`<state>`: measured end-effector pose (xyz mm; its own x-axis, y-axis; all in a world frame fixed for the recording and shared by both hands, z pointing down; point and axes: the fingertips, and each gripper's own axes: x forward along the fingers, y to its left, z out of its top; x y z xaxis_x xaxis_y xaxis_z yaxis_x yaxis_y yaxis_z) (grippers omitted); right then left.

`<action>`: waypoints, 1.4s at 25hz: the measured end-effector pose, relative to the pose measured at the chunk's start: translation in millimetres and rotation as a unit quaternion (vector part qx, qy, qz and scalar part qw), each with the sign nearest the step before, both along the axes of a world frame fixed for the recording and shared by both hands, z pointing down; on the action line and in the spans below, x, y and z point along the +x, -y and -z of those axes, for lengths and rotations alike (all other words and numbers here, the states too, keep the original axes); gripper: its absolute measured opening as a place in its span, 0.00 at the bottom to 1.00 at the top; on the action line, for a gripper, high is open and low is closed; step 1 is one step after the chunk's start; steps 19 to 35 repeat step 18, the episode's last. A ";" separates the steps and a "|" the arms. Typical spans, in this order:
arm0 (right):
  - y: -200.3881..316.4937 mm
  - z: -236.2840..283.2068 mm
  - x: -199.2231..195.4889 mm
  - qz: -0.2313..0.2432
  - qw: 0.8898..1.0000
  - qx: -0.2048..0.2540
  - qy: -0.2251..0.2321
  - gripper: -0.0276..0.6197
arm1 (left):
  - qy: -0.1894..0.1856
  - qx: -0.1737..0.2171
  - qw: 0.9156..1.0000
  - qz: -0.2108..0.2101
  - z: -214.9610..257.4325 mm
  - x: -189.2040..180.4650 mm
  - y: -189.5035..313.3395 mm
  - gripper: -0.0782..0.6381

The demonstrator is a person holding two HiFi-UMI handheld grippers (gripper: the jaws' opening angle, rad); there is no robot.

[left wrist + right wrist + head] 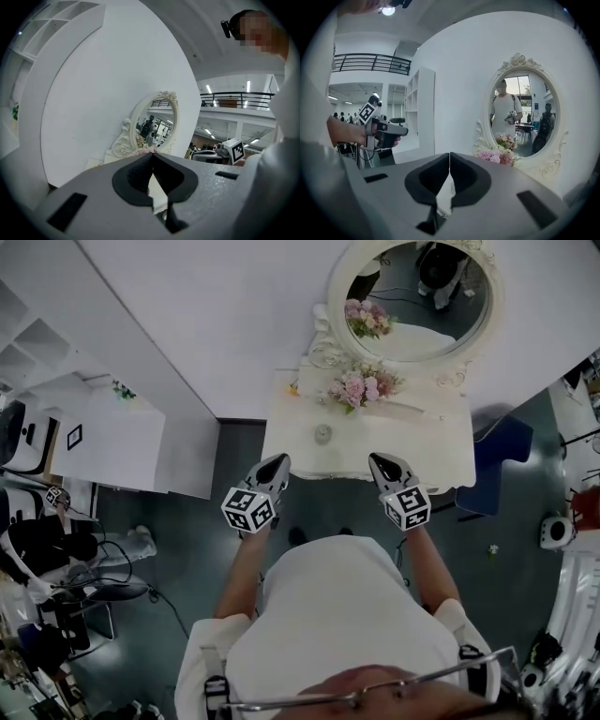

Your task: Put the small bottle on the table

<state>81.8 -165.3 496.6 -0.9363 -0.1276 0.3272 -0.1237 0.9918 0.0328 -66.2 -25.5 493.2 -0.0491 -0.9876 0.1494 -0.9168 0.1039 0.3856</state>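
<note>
The small bottle (322, 434) stands upright on the white table (431, 442), just ahead of your two tools and about midway between them, touching neither. Judged from that, the placing looks done and little is left beyond drawing back. From above the bottle is a small, pale, round shape, too small to tell its material. Your left tool (278, 463) is clenched with nothing between its dark ribbed pads. Your right tool (375, 461) is likewise clenched and empty. Both hover at the table's near edge, with matte grey shells. The tabletop is smooth with a curved front edge. Beyond the bottle lies a soft cluster of pink flowers (356, 387), and behind that rises an oval mirror (417, 296) in a carved white frame.
</note>
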 end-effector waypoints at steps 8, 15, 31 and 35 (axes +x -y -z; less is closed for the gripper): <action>15.3 -3.2 7.9 -0.010 1.000 -0.029 0.008 0.06 | -0.007 -0.012 1.000 0.019 -7.3 7.1 12.3 0.11; 19.8 -10.2 14.5 -0.007 1.000 -0.027 0.000 0.06 | -0.026 -0.014 0.999 0.033 -14.7 6.1 12.1 0.11; 20.5 -12.5 16.0 -0.007 1.000 -0.029 -0.003 0.06 | -0.031 -0.015 0.999 0.032 -18.3 7.9 11.4 0.11; 20.5 -12.5 16.0 -0.007 1.000 -0.029 -0.003 0.06 | -0.031 -0.015 0.999 0.032 -18.3 7.9 11.4 0.11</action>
